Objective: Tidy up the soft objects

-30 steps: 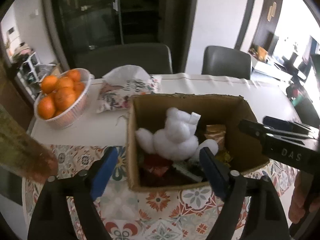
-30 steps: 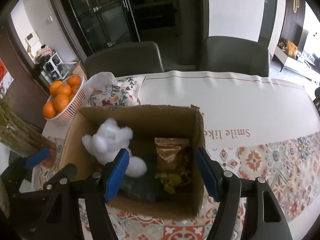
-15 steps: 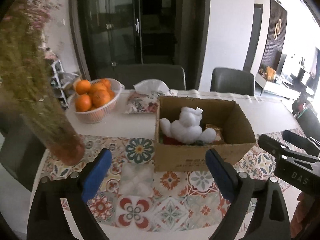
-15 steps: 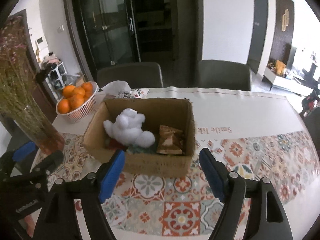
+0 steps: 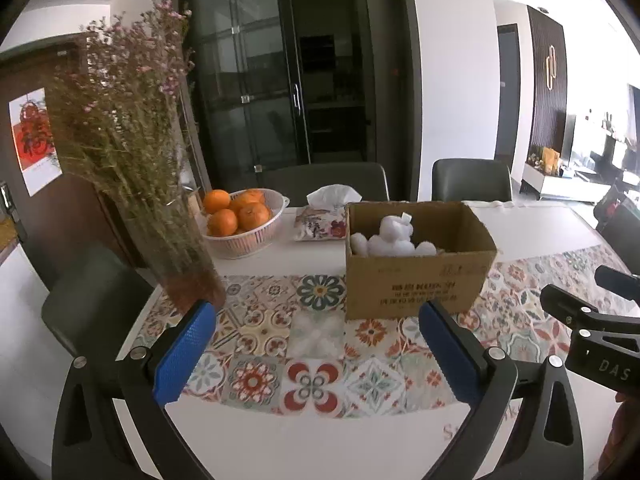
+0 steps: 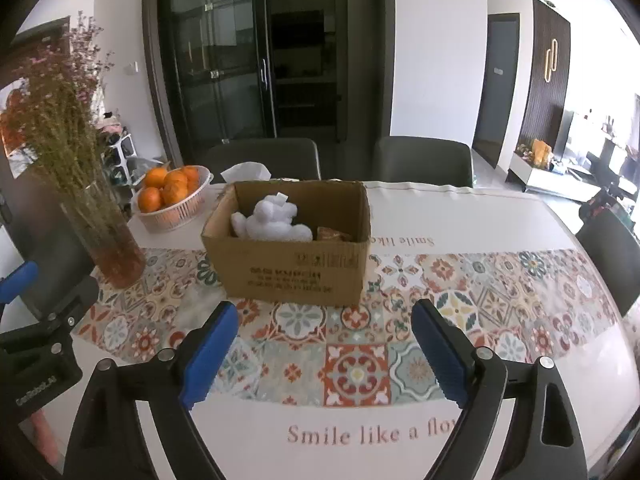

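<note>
A brown cardboard box (image 5: 416, 280) (image 6: 288, 268) stands on the patterned tablecloth. A white plush toy (image 5: 390, 238) (image 6: 272, 222) lies inside it, with a brown packet (image 6: 330, 234) beside it. My left gripper (image 5: 316, 354) is open and empty, low over the table in front of the box. My right gripper (image 6: 324, 350) is open and empty too, also in front of the box. Each gripper shows at the edge of the other's view.
A glass vase of dried flowers (image 5: 176, 252) (image 6: 108, 240) stands at the left. A white basket of oranges (image 5: 242, 222) (image 6: 172, 200) and a floral tissue pouch (image 5: 320, 226) sit behind the box. Grey chairs (image 6: 420, 160) line the far side.
Both grippers have pulled back and away from the box; they were over its opening and now sit well in front of it. The plush toy stays in the box.
</note>
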### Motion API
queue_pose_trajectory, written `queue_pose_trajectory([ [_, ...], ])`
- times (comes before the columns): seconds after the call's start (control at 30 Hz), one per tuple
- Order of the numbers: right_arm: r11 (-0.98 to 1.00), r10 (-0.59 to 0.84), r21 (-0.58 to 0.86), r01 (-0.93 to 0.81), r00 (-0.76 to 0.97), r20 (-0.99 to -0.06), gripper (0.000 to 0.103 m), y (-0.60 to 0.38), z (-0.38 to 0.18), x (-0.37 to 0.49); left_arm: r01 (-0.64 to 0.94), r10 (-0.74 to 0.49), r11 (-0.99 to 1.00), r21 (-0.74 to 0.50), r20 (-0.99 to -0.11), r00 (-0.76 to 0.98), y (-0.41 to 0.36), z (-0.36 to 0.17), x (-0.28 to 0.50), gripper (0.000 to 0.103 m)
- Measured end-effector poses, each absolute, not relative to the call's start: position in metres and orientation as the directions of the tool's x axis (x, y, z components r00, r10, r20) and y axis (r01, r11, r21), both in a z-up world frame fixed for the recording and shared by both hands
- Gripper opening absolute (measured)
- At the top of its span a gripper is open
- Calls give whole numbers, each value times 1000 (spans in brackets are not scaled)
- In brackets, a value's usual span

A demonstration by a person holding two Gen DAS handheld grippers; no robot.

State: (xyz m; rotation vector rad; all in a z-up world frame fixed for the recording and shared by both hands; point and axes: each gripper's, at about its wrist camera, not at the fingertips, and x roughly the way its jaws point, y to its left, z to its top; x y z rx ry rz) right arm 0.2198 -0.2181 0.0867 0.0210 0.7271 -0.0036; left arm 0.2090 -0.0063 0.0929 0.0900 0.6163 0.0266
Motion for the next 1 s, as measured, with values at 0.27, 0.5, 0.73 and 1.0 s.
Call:
queue_pose_trajectory([
  [0.27,1000,-11,9,22,772,-635,90,-214,91,166,-11,61,995,95,-543,837,-2,100,160,103],
  [0.5,998,-10,39,46,771,-637,90,-218,83,132,4,54,994,109,-526,849,-6,99,130,103],
  [0.73,997,-19,50,66,766,-642,90,-226,76,104,28,22,996,85,-531,847,-10,91,103,103],
  [1.0,997,-49,16,77,770,-636,90,-228,73,79,45,5,996,77,-552,834,-14,81,84,103],
])
